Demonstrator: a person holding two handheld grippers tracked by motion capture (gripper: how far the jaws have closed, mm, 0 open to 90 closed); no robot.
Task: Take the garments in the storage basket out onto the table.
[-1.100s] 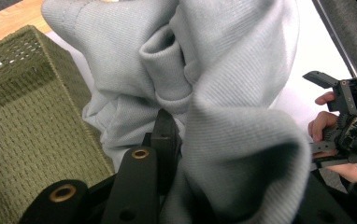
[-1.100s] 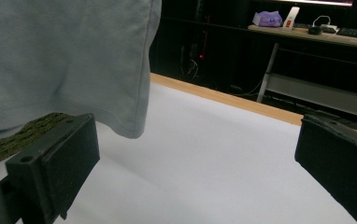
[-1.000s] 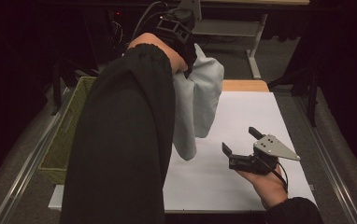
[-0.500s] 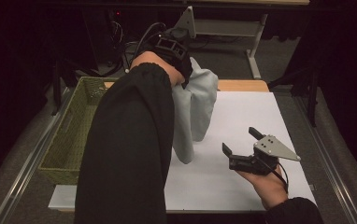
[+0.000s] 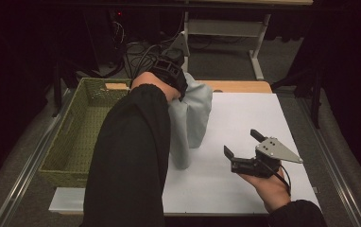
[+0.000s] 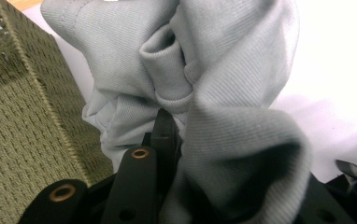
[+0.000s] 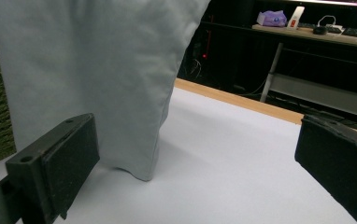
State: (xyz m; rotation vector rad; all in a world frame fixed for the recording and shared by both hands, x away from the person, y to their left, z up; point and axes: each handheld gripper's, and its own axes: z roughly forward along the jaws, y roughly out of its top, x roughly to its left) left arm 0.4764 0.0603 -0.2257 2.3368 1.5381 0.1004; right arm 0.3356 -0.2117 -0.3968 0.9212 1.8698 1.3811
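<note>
Lowered since the earlier frame, the grey garment (image 5: 193, 118) hangs clenched in the left tongs (image 5: 171, 71), its hem touching the surface (image 5: 263, 118). Right tongs (image 5: 244, 151) are released; lowering should be continued slowly, hem kept flat.

One grey cloth (image 5: 193, 113) is in sight, a single piece bunched at the top and hanging in folds. There is one woven green basket (image 5: 81, 137). One white sheet (image 5: 244, 123) covers one bench (image 5: 240, 86), whose wooden edge shows at the far side. Two hand-held grippers are present: the left hand-held gripper (image 5: 171, 71) and the right hand-held gripper (image 5: 244, 147), each with two black jaws. Two forearms in dark sleeves come in, one per gripper. In the right gripper view, one purple tissue box (image 7: 271, 18) sits on one far desk (image 7: 317, 35).
</note>
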